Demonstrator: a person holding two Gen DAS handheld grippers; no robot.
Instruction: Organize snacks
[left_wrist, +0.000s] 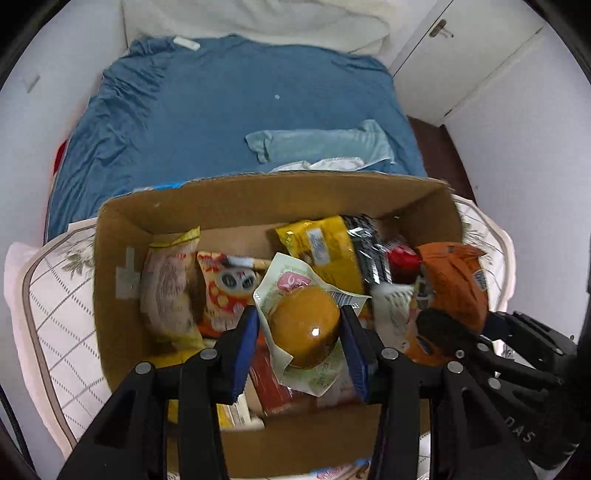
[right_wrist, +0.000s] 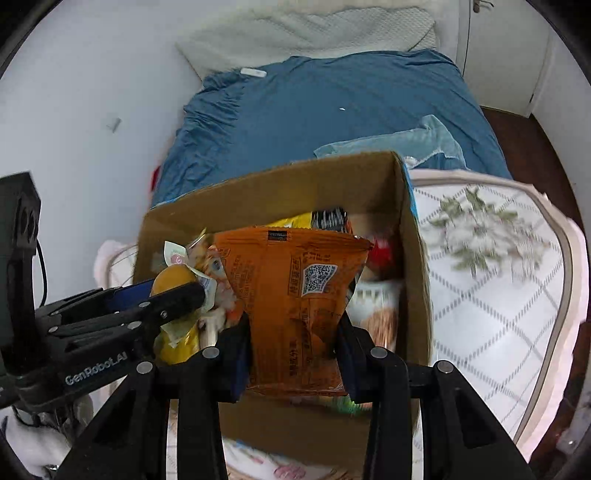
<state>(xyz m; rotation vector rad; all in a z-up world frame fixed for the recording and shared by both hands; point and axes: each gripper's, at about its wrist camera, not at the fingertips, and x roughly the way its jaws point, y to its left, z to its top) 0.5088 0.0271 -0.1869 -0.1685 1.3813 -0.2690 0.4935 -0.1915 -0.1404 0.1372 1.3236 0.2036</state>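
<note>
Left gripper (left_wrist: 299, 332): jaws clenched on wrapped round bun (left_wrist: 303, 326), held over cardboard box (left_wrist: 118, 280). Right gripper (right_wrist: 293, 350): jaws clenched on orange snack bag (right_wrist: 295, 291), upright above same box, at its right side. Box packed with assorted snack packets, including yellow packet (left_wrist: 321, 247); resting on quilted cushion (right_wrist: 491, 295) on bed (left_wrist: 229, 110).

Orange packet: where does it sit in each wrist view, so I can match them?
Left wrist: orange packet at right, above the box's right end, pinched by the right tool.
Right wrist: orange packet dead centre, between the tool's fingers.
Shared landmark: cardboard box on the quilt, blue bed behind.
</note>
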